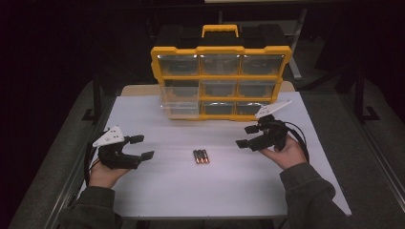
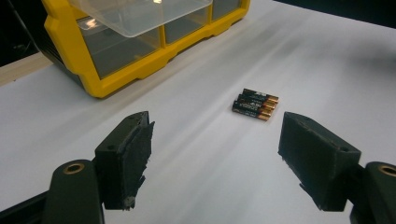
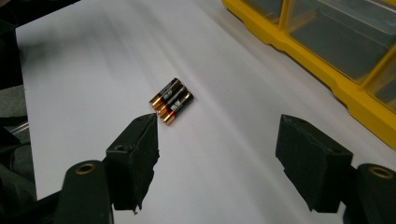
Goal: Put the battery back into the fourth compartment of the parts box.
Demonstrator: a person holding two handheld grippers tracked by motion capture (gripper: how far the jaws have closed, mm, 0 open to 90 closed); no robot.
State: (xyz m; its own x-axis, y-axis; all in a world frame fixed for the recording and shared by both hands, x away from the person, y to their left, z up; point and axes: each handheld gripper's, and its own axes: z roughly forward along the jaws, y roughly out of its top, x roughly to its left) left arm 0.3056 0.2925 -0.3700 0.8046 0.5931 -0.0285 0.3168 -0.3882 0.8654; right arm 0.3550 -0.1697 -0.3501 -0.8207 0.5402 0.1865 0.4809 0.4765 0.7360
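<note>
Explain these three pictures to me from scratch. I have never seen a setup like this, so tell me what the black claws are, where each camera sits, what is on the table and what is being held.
There is no robot arm here. A person holds a hand-operated clamp in each hand: the left gripper and the right gripper. Each has two black jaws.

The high view looks down from above the person's side of the white table. The other two pictures come from small cameras riding on the grippers, looking out along their own jaws.

On the table lie three batteries, side by side and touching, between the two grippers. Behind them stands a yellow organizer box with clear drawers; one clear drawer at its left is pulled partly out.

Nothing is held. Both grippers are open and empty, with the batteries ahead of them.
</note>
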